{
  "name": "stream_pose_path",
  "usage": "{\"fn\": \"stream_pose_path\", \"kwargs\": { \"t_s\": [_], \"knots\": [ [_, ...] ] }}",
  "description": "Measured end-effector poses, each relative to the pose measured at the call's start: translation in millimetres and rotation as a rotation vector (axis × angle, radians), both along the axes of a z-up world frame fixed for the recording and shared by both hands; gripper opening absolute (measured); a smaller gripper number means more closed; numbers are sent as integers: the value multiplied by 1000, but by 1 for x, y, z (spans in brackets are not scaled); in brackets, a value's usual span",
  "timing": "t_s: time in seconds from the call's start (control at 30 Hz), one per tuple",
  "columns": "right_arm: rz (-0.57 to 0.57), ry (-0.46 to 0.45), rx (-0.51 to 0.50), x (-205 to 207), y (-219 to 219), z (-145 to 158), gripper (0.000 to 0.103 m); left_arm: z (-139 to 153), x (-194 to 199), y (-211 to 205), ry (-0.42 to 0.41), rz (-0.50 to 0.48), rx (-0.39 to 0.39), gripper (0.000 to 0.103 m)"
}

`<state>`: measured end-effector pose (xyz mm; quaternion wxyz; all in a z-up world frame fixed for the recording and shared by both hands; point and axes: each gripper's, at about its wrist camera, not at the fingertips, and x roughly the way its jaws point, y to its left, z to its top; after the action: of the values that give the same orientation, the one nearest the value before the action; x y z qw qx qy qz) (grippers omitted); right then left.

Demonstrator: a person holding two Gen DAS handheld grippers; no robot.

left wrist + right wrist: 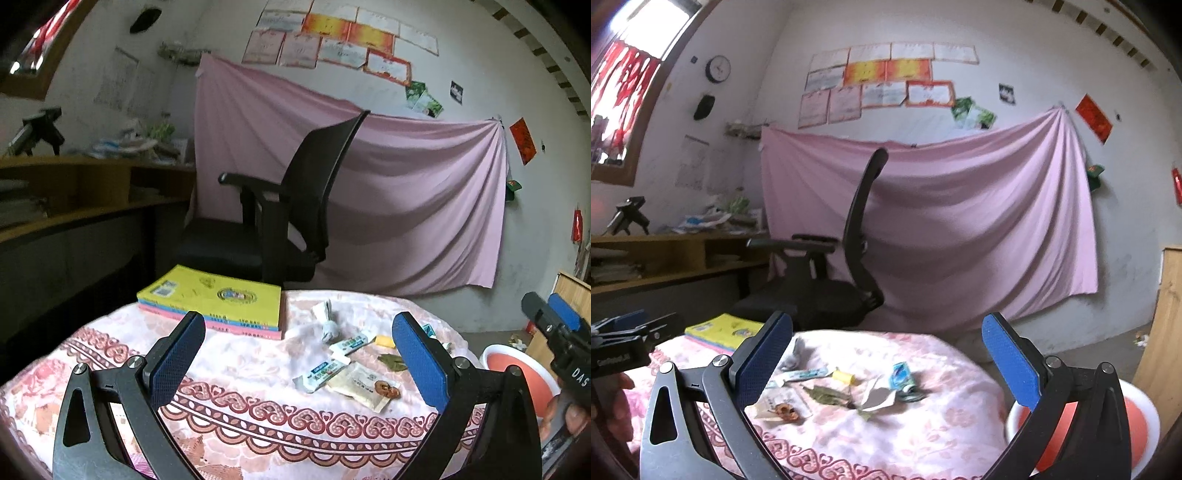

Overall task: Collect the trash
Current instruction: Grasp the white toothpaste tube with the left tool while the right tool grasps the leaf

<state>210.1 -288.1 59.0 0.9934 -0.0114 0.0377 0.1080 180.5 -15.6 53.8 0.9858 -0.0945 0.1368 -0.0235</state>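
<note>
Trash lies scattered on the pink patterned tablecloth (236, 417): a crumpled white tissue (327, 319), two blue-white wrappers (320, 373), a clear snack packet (365, 386), a yellow piece (384, 341) and a dried leaf (393, 361). In the right wrist view the same litter shows: the snack packet (783, 404), leaf (827, 397), yellow piece (843, 377), torn paper (879, 397) and a blue wrapper (903, 378). My left gripper (299, 356) is open and empty above the table's near side. My right gripper (886, 363) is open and empty, also short of the trash.
A red bin with a white rim (517, 373) stands right of the table, also in the right wrist view (1082, 428). A stack of books (214, 301) lies at the table's far left. A black office chair (280, 206) stands behind, before a pink sheet (406, 206).
</note>
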Motion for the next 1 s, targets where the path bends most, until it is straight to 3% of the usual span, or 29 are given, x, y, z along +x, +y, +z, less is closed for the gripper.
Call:
{"fn": "stream_pose_path", "kwargs": {
  "t_s": [0.07,0.17,0.23,0.3,0.5,0.77,1.0],
  "knots": [
    [26,39,0,7,2,-2,102,0,6,2,26,-10,-10,99],
    [55,102,0,19,6,-4,91,0,15,4,68,-29,-13,93],
    [82,158,-10,29,11,-8,86,-2,26,4,117,-43,-6,85],
    [108,215,-24,40,15,-12,78,-7,38,4,173,-44,10,68],
    [166,368,-65,68,26,-25,49,-27,67,4,335,-122,-7,47],
    [220,570,-96,102,38,-46,35,-43,92,-6,462,-233,13,44],
    [216,681,-105,121,40,-61,34,-59,117,-20,570,-297,79,44]
  ]
}}
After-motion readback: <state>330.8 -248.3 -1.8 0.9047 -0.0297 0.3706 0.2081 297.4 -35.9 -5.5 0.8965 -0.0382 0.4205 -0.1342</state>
